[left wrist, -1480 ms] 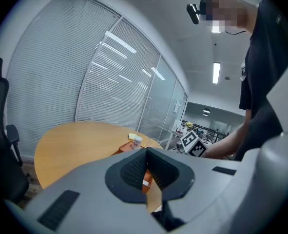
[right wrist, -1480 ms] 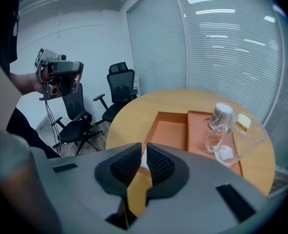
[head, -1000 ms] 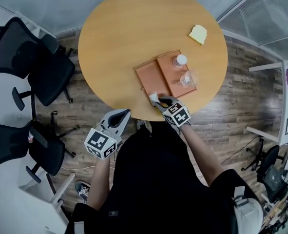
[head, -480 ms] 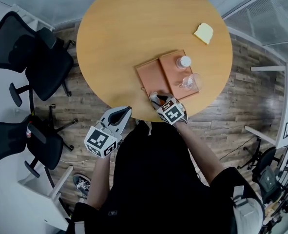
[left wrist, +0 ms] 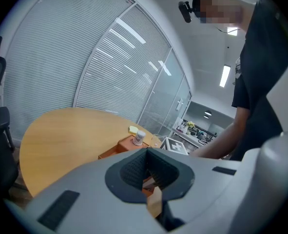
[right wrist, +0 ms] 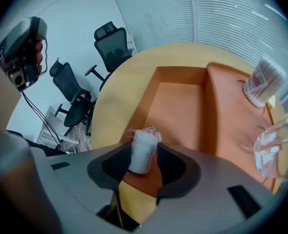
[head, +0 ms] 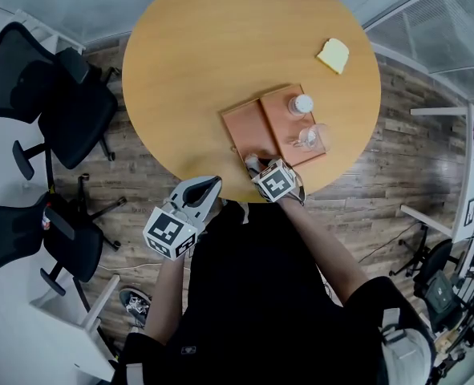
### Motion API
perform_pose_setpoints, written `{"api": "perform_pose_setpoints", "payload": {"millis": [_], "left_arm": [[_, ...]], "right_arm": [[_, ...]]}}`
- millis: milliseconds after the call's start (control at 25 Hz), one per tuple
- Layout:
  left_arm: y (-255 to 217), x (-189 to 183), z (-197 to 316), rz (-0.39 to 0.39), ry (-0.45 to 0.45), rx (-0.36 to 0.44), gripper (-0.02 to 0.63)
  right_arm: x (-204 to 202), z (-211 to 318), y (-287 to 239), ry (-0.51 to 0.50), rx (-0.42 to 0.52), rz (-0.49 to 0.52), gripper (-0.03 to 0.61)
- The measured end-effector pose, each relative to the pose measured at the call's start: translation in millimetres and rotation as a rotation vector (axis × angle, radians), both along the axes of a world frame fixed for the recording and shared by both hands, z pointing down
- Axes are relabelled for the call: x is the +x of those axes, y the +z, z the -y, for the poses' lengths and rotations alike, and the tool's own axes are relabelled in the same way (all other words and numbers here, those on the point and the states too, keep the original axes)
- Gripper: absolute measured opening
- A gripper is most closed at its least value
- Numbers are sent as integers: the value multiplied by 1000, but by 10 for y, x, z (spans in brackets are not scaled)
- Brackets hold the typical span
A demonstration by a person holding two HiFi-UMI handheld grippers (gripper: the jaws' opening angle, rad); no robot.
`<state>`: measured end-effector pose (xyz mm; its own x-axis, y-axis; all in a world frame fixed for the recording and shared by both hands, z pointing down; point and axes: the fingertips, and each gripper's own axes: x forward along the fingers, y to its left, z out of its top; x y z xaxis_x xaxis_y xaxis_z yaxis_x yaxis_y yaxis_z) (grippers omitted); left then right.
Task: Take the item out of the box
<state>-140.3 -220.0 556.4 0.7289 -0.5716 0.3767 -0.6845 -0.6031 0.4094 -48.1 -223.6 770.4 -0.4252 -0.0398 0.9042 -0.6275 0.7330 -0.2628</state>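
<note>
An orange box (head: 251, 131) lies opened flat in two halves near the front edge of the round wooden table (head: 212, 46). A small white thread spool (right wrist: 143, 150) stands upright at the near corner of the box's left half (right wrist: 178, 106). My right gripper (right wrist: 144, 164) straddles the spool, and its jaws are opening with a gap at the right pad. In the head view the spool (head: 253, 162) shows just beyond my right gripper (head: 258, 168). My left gripper (head: 201, 189) hangs shut and empty off the table's front edge.
A cotton swab jar (head: 301, 103) and a clear plastic cup (head: 309, 135) sit in the box's right half (head: 294, 125). A yellow sponge (head: 334, 55) lies at the table's far right. Black office chairs (head: 68, 111) stand on the left.
My right gripper has shifted slightly left and toward the table's edge, and its jaws have spread off the spool. The left gripper has barely moved.
</note>
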Motion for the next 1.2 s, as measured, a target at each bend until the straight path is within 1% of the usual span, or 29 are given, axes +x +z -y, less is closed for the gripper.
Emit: {"api": "perform_pose_setpoints", "payload": {"millis": [160,320,440,520,600,680,760,800,880,1040,1200], "left_arm": [[5,8,3,-4,0,-1,6],[8,-25,-5,-7,-8,1,6],[10,-33,-13,-11,-13,1,6],[18,-27,-12,-14,-13,0,6],[30,-6,0,-17,-8,0,6],[38,26,15,-17,-1,4,6],[24,63,23,-16,4,13,6],[7,77,22,-17,4,18,6],[-20,71,20,-20,0,25,6],[-28,-8,-1,-14,-11,27,6],[-47,-43,-36,-10,-18,34,6]], "right_arm": [[51,13,53,62,-97,-21,166],[32,-3,86,85,-178,-48,170],[29,21,110,115,-188,-65,180],[44,68,138,139,-189,-82,199],[54,87,185,143,-206,-117,202],[65,86,257,77,-188,-204,192],[79,68,309,-10,-128,-287,170],[93,53,318,-34,-95,-309,167],[103,35,318,-51,-54,-317,164],[79,53,287,-32,-64,-290,163],[61,33,251,-44,-39,-269,163]]}}
